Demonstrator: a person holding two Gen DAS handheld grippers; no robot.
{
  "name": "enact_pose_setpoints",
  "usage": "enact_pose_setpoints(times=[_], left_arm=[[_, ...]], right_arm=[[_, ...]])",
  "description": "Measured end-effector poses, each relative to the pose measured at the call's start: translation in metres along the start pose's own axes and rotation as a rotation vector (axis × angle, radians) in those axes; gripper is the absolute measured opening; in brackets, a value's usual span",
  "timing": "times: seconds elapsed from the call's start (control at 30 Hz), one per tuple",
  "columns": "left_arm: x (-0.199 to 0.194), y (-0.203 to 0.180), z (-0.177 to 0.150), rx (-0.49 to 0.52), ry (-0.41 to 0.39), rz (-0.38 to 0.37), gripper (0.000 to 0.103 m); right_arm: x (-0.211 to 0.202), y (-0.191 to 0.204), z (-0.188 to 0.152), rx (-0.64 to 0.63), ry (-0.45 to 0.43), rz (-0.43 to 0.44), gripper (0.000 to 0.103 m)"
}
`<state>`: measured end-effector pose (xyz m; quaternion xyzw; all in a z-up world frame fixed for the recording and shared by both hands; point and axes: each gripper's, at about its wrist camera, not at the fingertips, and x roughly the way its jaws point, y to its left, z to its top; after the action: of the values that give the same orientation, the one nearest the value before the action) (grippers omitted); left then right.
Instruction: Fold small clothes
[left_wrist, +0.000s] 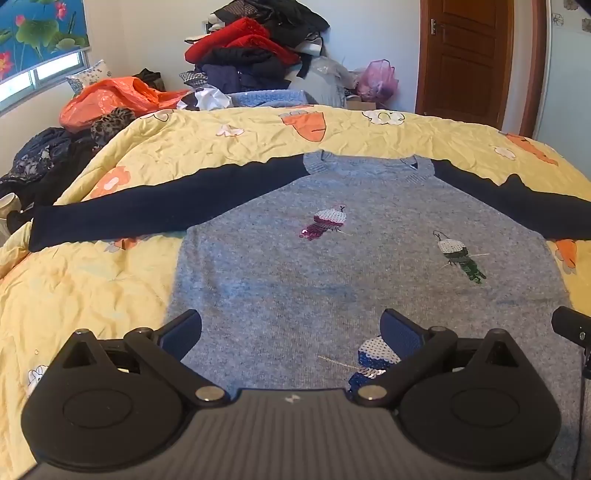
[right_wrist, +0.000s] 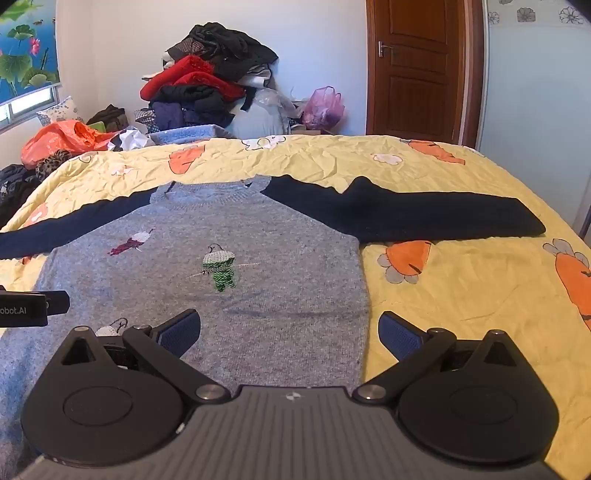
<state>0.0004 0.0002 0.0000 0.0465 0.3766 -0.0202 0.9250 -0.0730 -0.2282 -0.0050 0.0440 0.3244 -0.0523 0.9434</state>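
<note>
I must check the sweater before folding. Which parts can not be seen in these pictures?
- Sweater hem: both views, hidden behind the gripper bodies.
- Right sleeve cuff: left view, cut off by the edge.
- Left sleeve cuff: right view, cut off by the edge.

Sweater (left_wrist: 332, 266) (right_wrist: 221, 236): small grey knit, dark navy sleeves (left_wrist: 147, 206) (right_wrist: 424, 214). Spread flat, front up, on yellow quilt (left_wrist: 92, 295) (right_wrist: 461, 295), neckline (left_wrist: 369, 166) (right_wrist: 210, 192) at far end, hem at near end. Both sleeves stretched straight out to the sides, unfolded, lying on the quilt. Three sequined bird motifs on the chest: pink and white (left_wrist: 327, 221) (right_wrist: 133, 242) toward the neckline, green and white (left_wrist: 460, 258) (right_wrist: 219, 269) further down, blue and white (left_wrist: 373, 360) near the hem. Slight crease across the lower body; otherwise smooth.
</note>
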Motion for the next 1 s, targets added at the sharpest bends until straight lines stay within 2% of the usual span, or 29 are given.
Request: enact_pose_setpoints(times=[0.43,0.5,1.0], left_arm=[[-0.002,0.011,-0.001,-0.001,-0.025,0.011,0.103],[-0.004,0.002,-0.001,0.01,-0.025,0.022,0.103],[-0.005,0.002,-0.002,0.008,-0.032,0.03,0.103]], right_arm=[[-0.002,0.0,0.001,-0.004,-0.006,-0.005,0.103],[-0.002,0.0,0.001,-0.006,-0.011,-0.008,0.103],[0.001,-0.002,0.001,0.002,-0.005,-0.007,0.103]])
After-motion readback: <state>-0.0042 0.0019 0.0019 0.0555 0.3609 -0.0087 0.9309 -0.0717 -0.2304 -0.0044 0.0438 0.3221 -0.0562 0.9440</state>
